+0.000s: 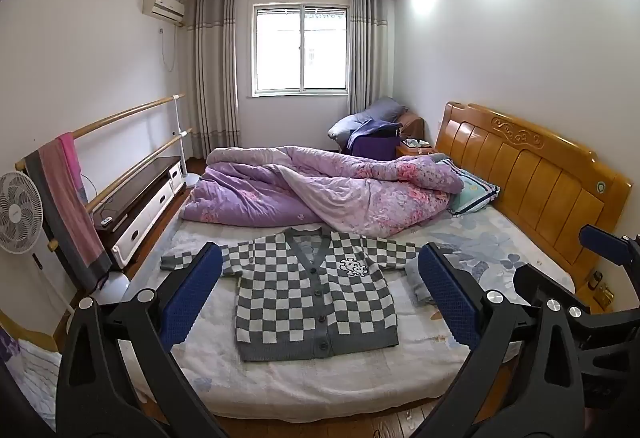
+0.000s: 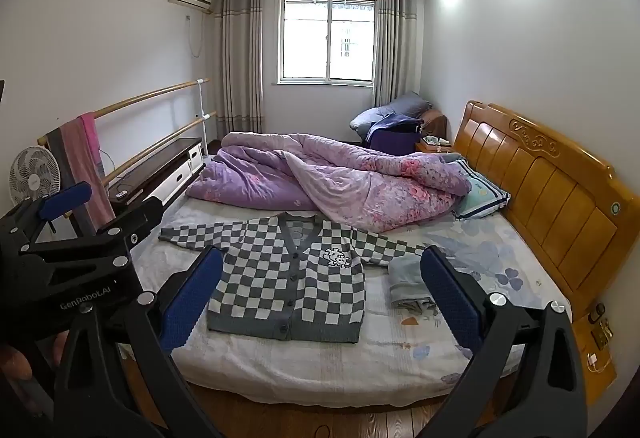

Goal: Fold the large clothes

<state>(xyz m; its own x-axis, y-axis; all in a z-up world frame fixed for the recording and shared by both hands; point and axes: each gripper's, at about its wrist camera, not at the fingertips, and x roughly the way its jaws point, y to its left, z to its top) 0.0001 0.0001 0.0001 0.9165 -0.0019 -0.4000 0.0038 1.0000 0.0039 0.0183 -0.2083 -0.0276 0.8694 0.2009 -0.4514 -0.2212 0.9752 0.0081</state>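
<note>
A grey-and-white checkered cardigan [image 1: 312, 290] lies flat and buttoned on the bed [image 1: 320, 386], sleeves spread out; it also shows in the right wrist view [image 2: 288, 278]. My left gripper [image 1: 320, 298] is open and empty, held above the bed's near edge in front of the cardigan. My right gripper [image 2: 320, 298] is open and empty, at the same height, to the right of the left one. The right gripper's body shows at the right edge of the left wrist view [image 1: 580, 302].
A crumpled purple quilt [image 1: 320, 190] covers the far half of the bed. A small folded pale garment [image 2: 408, 282] lies right of the cardigan. A wooden headboard [image 1: 532, 174] is on the right, a fan [image 1: 18, 214], towel rail and TV cabinet [image 1: 140, 206] on the left.
</note>
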